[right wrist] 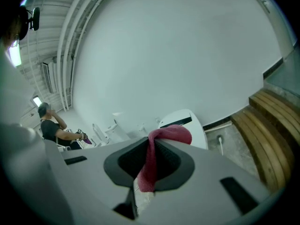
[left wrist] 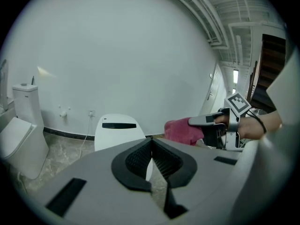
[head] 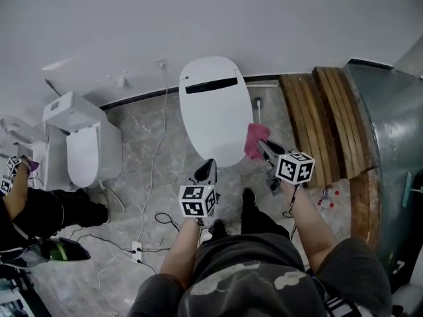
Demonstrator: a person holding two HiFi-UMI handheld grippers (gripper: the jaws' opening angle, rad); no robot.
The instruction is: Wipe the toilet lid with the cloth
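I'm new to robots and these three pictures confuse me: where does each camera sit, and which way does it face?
Head view: on the person's head, looking steeply down at the toilet lid; forearms and legs show.
Left gripper view: on the left gripper, facing the lid; its shut jaws show.
Right gripper view: on the right gripper, facing the lid; jaws shut on the cloth.
Shared: all three show lid and cloth.

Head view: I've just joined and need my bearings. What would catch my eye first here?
A closed white toilet stands against the wall at centre. Beside its front right edge the right gripper holds a pink cloth in its jaws; the left gripper hovers shut and empty near its front. A second toilet stands further left.
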